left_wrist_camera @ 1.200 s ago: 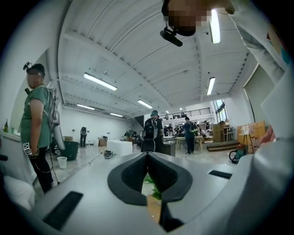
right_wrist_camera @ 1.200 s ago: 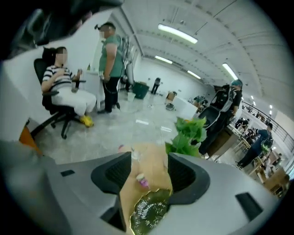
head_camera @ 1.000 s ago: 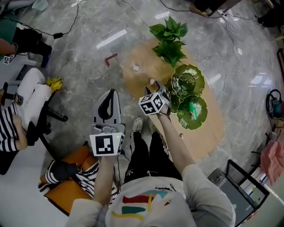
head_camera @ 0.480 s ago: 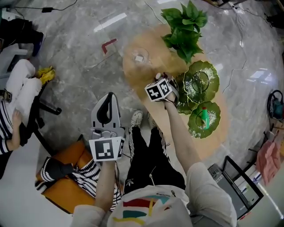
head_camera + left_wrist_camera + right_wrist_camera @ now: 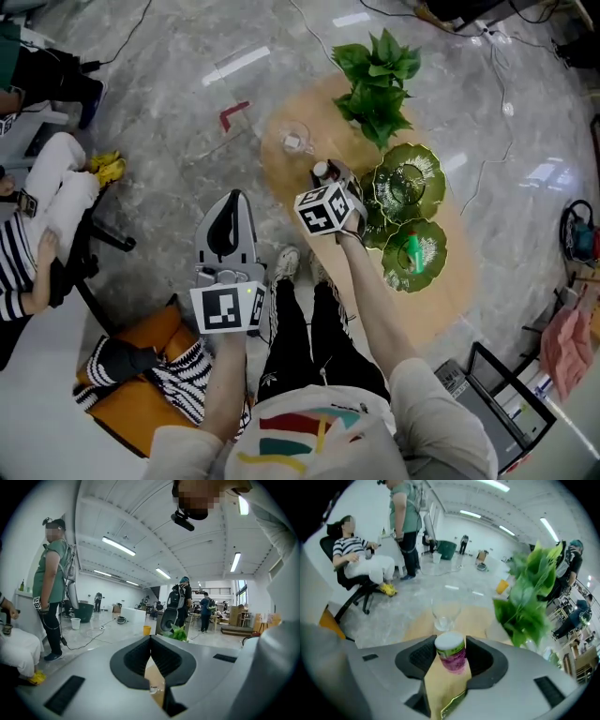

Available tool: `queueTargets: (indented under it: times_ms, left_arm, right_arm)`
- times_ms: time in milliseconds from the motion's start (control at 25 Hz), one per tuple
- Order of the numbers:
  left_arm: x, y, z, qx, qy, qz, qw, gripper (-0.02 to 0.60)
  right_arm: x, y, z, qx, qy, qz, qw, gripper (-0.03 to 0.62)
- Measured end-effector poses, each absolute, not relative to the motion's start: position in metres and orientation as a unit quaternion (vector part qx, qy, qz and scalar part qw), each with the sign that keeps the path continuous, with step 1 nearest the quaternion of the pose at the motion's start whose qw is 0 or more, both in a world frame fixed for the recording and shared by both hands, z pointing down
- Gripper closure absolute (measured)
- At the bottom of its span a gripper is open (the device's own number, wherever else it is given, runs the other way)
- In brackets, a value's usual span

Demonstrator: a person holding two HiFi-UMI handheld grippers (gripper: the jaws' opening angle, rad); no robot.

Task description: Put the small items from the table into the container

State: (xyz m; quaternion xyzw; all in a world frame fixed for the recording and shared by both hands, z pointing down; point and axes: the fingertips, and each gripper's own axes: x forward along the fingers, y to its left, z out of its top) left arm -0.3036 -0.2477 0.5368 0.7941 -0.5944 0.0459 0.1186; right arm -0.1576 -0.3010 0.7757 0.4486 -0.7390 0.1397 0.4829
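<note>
Closing the right gripper (image 5: 324, 178) around a small white-capped bottle (image 5: 451, 652), just above the middle of the head view, toward the left end of the oval wooden table (image 5: 441, 281). Jaws fairly wide and coming together, with the bottle squarely between the pads and only slivers of gap on either side; no press visible yet.

Holding the left gripper (image 5: 151, 641) off the table at lower left of the head view, tips together, nothing between them.

Probably light and stiff, judging by its size and look: seemingly plastic, with a smooth purple label under a green band, so likely slippery and easy to topple with a nudge from one pad. Unlikely to be fragile. Best taken across the round body just below the cap, with both pads meeting it together and only a modest squeeze. Any higher would risk sliding off the cap.

Standing on its base, cap up, long axis vertical, with a slight lean to the right in the right gripper view that may be only the lens. Round, so no sideways heading to mind.

Just beyond it, a clear glass cup (image 5: 445, 613) with something white inside. At right of centre in the head view, two green leaf-shaped glass dishes (image 5: 405, 178), the lower holding a green item (image 5: 412, 255). Cannot tell which of these serves as the container.
</note>
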Motion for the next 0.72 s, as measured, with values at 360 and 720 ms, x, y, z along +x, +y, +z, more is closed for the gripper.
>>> queueTargets:
  times_ms: [360,720]
  left_arm:
    - [-0.249,-0.241,0.381,0.827,-0.556,-0.032,0.068,0.575]
    - [-0.15,-0.204,0.284,0.879,-0.467,-0.094,-0.002,0.575]
  right_arm:
    - [-0.157,-0.251,0.43,0.504,-0.842,0.157,0.109,0.391]
    - [-0.087,-0.146,0.286,0.562,-0.826,0.001,0.035,0.391]
